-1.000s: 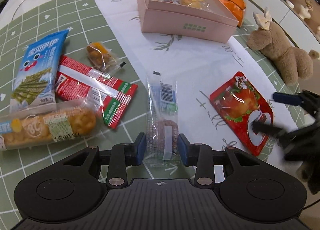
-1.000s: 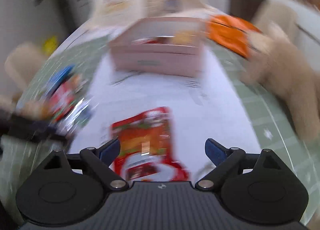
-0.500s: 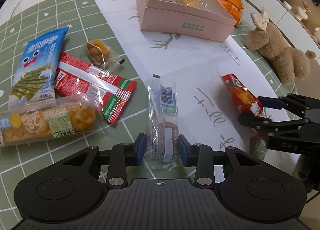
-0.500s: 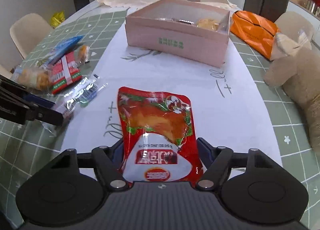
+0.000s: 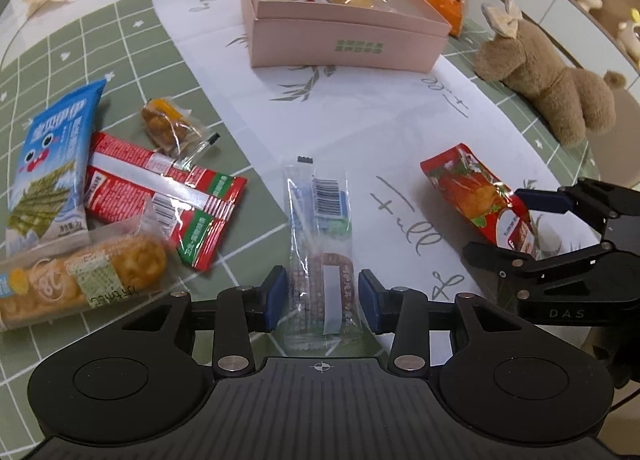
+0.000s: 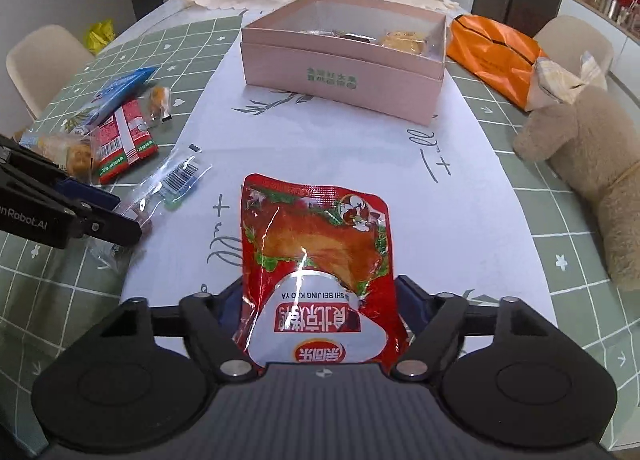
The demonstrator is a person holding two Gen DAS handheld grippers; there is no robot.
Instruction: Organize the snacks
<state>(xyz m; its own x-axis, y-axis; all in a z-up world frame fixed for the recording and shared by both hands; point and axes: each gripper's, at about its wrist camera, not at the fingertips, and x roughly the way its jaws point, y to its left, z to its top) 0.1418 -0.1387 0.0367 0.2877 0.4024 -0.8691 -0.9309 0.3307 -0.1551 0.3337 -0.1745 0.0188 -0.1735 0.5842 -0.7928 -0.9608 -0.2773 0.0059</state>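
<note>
My left gripper point(image 5: 322, 298) is shut on the near end of a clear snack pack with a barcode point(image 5: 318, 227), which lies on the table ahead. My right gripper point(image 6: 320, 306) is shut on a red roast-duck pouch point(image 6: 316, 236) and holds it lifted and tilted above the white runner; the pouch also shows in the left wrist view point(image 5: 478, 195). An open pink box point(image 6: 344, 59) holding a few wrapped snacks stands farther back in the middle.
To the left lie a blue seaweed pack point(image 5: 54, 155), a red wafer pack point(image 5: 160, 195), an orange-brown cake point(image 5: 166, 125) and a long biscuit pack point(image 5: 80, 280). A plush toy point(image 6: 588, 147) and an orange bag point(image 6: 496, 55) sit to the right.
My right gripper closed on the red pouch and lifted it off the runner. My left gripper stayed shut on the clear pack with little movement.
</note>
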